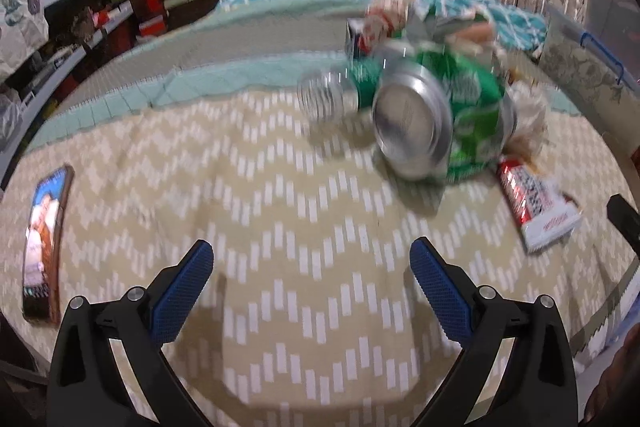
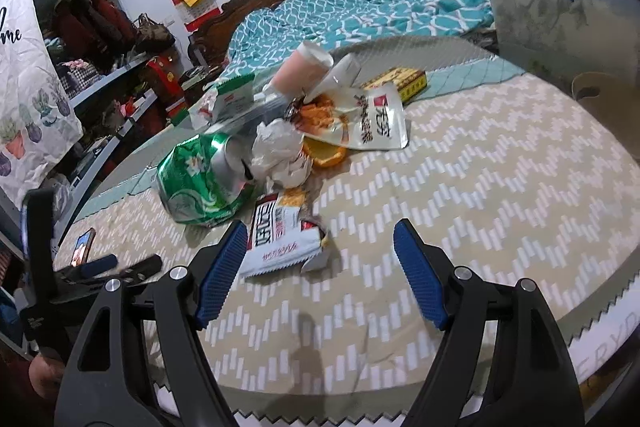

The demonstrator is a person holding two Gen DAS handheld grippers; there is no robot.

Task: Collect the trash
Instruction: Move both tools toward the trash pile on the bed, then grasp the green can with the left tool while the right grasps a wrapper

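A pile of trash lies on the beige zigzag bedspread (image 1: 280, 187). In the left wrist view a crushed green can (image 1: 432, 119) and a clear plastic bottle (image 1: 324, 99) lie ahead, with a red-and-white wrapper (image 1: 536, 203) to the right. My left gripper (image 1: 312, 283) is open and empty, short of the can. In the right wrist view the green can (image 2: 200, 179), crumpled paper (image 2: 280, 151), a snack bag (image 2: 364, 119), a pink cup (image 2: 300, 71) and the wrapper (image 2: 280, 231) show. My right gripper (image 2: 316, 267) is open, its left finger beside the wrapper.
A phone (image 1: 44, 243) lies on the bedspread at the left. A clear storage bin (image 2: 560, 27) with a blue handle stands at the right. A teal quilt (image 2: 360, 11) covers the far bed. Cluttered shelves (image 2: 100, 67) line the left wall. A yellow box (image 2: 400, 79) lies behind the pile.
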